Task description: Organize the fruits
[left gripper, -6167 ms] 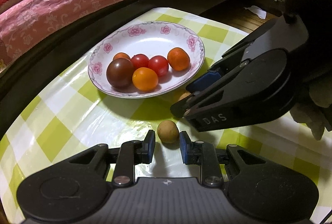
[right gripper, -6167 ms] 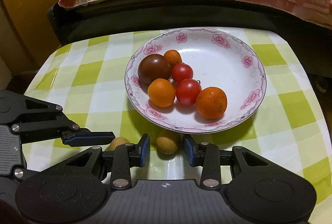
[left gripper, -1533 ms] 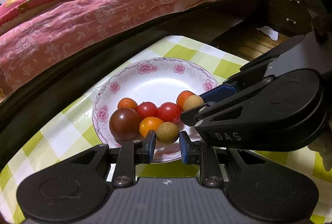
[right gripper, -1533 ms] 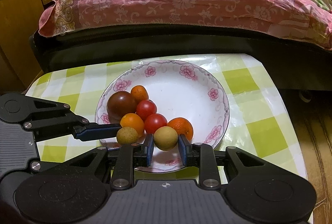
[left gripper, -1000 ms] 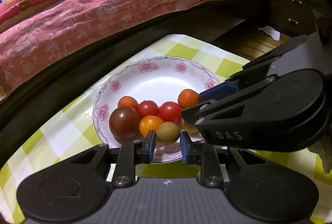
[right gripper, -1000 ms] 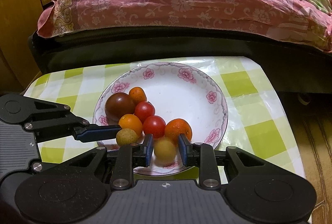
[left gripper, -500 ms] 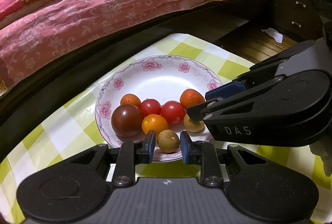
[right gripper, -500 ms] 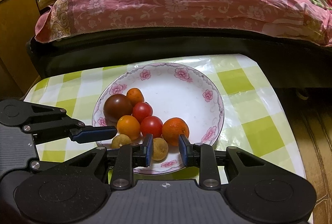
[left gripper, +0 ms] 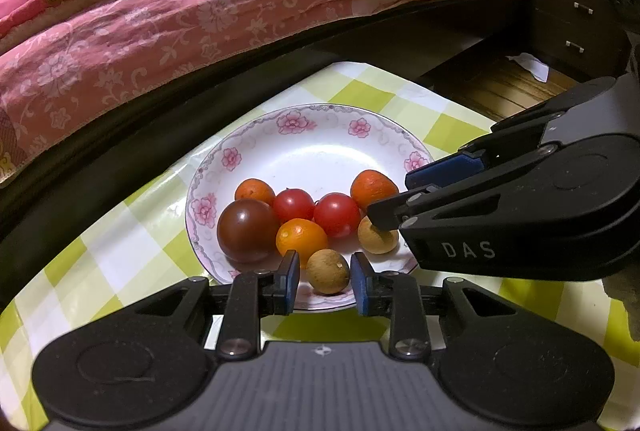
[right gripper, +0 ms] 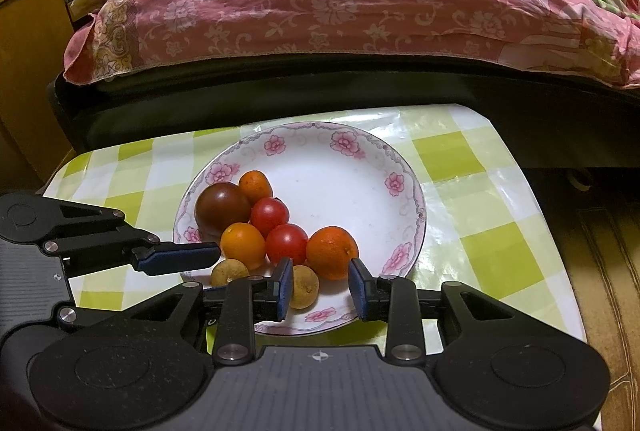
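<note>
A pink floral bedspread (right gripper: pixel 340 3) fills the far side of both views, and near it the green-and-white checked tablecloth (right gripper: pixel 484 243) carries a white round plate with pink flowers on its rim (right gripper: pixel 352 167); only the right wrist view shows the table's right edge and the wooden floor beyond. On the plate's near left lie a dark brown tomato (left gripper: pixel 247 229), orange and red tomatoes and two small tan round fruits (left gripper: pixel 328 271), both loose. The left gripper (left gripper: pixel 325 283) and right gripper (right gripper: pixel 320 287) each stand spread wide, holding nothing; the left view shows a tan fruit between its fingers touching neither, while the right view shows its own beside the left finger.
</note>
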Action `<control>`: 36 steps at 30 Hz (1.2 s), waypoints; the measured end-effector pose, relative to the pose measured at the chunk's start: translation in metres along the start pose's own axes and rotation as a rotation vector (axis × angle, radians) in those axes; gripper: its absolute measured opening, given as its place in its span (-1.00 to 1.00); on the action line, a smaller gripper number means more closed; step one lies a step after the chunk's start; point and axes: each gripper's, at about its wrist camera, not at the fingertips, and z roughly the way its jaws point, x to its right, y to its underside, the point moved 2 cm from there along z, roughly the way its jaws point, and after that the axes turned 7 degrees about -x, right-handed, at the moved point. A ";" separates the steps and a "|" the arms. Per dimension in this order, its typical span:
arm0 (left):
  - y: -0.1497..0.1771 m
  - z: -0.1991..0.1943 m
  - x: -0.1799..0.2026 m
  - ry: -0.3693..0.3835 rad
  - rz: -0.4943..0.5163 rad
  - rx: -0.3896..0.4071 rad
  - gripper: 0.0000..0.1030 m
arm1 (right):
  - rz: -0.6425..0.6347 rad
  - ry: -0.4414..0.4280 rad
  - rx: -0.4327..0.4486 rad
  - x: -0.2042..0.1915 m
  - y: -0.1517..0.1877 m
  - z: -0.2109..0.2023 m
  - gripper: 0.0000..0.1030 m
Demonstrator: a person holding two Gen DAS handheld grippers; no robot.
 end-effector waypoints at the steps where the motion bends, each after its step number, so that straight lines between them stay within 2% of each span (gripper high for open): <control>1: 0.000 0.000 0.000 0.000 0.000 -0.001 -0.26 | 0.000 0.001 0.001 0.000 0.000 0.000 -0.46; 11: 0.000 -0.004 -0.003 0.005 -0.033 -0.007 -0.26 | 0.011 0.008 0.009 0.002 0.001 -0.004 -0.45; 16: 0.001 -0.007 -0.004 0.012 -0.048 -0.015 -0.19 | 0.024 0.024 0.014 0.004 0.002 -0.008 -0.44; 23: 0.002 -0.014 -0.004 0.019 -0.063 -0.011 0.07 | 0.042 0.049 0.013 0.005 0.005 -0.012 -0.43; 36: 0.003 -0.026 -0.008 -0.014 -0.099 0.019 0.29 | 0.076 0.082 -0.006 0.008 0.021 -0.025 -0.41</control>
